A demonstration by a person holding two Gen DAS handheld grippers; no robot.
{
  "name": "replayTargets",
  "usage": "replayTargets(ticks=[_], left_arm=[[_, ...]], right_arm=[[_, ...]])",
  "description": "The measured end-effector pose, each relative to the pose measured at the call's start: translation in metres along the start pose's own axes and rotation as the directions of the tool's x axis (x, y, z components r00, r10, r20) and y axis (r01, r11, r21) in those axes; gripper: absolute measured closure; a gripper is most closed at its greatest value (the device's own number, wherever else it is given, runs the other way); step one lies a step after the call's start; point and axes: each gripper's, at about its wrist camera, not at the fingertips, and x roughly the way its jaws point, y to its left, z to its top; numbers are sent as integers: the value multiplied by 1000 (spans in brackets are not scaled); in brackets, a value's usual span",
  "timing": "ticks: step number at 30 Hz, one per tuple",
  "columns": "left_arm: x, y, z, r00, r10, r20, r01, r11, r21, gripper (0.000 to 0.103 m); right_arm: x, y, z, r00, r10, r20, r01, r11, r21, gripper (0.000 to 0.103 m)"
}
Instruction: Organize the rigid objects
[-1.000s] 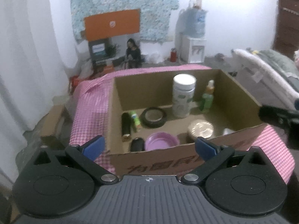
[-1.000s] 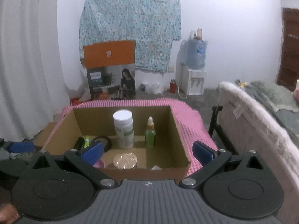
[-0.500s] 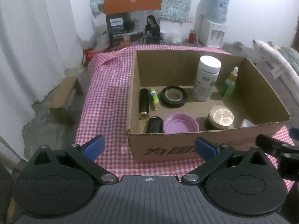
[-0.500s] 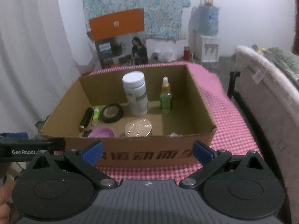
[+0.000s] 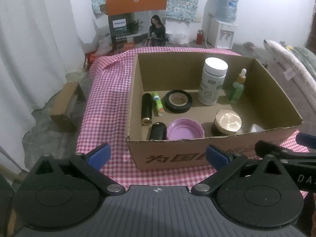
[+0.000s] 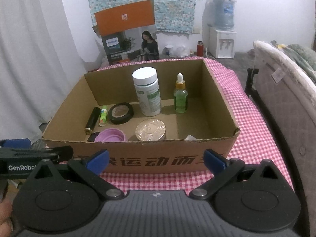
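Both claws hang just short of the cardboard box (image 5: pixel 197 154), which sits on a table under a pink checked cloth (image 5: pixel 104 102). The left gripper (image 5: pixel 158 155) has its blue-tipped fingers spread wide with nothing between them; the right gripper (image 6: pixel 156 159) stands the same, jaws apart and empty, near the printed front wall of the box.

Seen from the left wrist, inside the box: a white-capped bottle (image 5: pixel 213 83) stands upright at about 1 o'clock, with a green dropper bottle (image 5: pixel 237 88) just beside it toward 2 o'clock. A roll of black tape (image 5: pixel 178 101) lies flat near the middle at 12. At 11 o'clock a black tube (image 5: pixel 146 108) and a small green stick (image 5: pixel 157 103) lie side by side, touching or nearly so. Against the near wall sit a dark cylinder (image 5: pixel 157 131), a purple lid (image 5: pixel 184 131) turned hollow side up, and a jar with a gold ribbed lid (image 5: pixel 227 122). Something white (image 5: pixel 256 128) peeks out at the near right corner; I cannot tell what it is.

Beyond the table an orange-topped Philips carton (image 6: pixel 128 33) leans at the wall, and a water dispenser (image 6: pixel 224 31) stands at 1 o'clock.
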Motion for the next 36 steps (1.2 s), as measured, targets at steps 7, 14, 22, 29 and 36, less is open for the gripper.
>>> replayTargets(ticks=[7, 14, 22, 29, 36], left_arm=[[-2, 0, 1, 1000, 8, 9, -8, 1000, 8, 0], [-3, 0, 2, 1000, 14, 13, -14, 1000, 13, 0], [-3, 0, 1, 1000, 14, 8, -14, 1000, 10, 0], [-2, 0, 1, 1000, 14, 6, -14, 1000, 10, 0], [-2, 0, 1, 1000, 14, 6, -14, 1000, 10, 0]], right_arm=[[-1, 0, 0, 1000, -3, -1, 3, 1000, -4, 0], [-1, 0, 0, 1000, -3, -2, 3, 1000, -3, 0], [-1, -1, 0, 1000, -4, -12, 4, 1000, 1, 0], [-1, -2, 1, 1000, -3, -16, 3, 1000, 4, 0], [-1, -2, 1, 1000, -3, -17, 3, 1000, 5, 0]])
